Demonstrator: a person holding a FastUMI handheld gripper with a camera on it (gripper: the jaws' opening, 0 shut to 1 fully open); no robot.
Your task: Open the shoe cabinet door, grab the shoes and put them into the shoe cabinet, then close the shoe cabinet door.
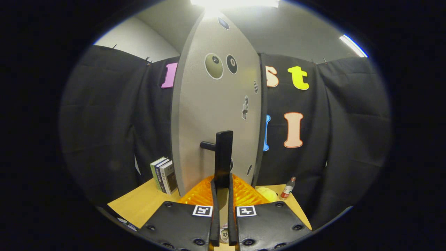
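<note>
The grey shoe cabinet door [212, 115], stuck with round stickers, stands straight ahead and close. Its black bar handle [223, 157] runs upright on a short stub and drops down between my fingertips. My gripper [222, 190] is shut on that handle, one finger [213, 202] on each side of it, pressed close. Orange ribbed plastic [244, 193] shows at the foot of the door, just behind the fingers. The shoes are out of sight.
Several books [163, 176] stand upright on the wooden tabletop [139, 204] left of the door. To its right stand a small bottle with a red label [287, 189] and a yellow soft object [267, 192]. Black cloth walls close the booth behind.
</note>
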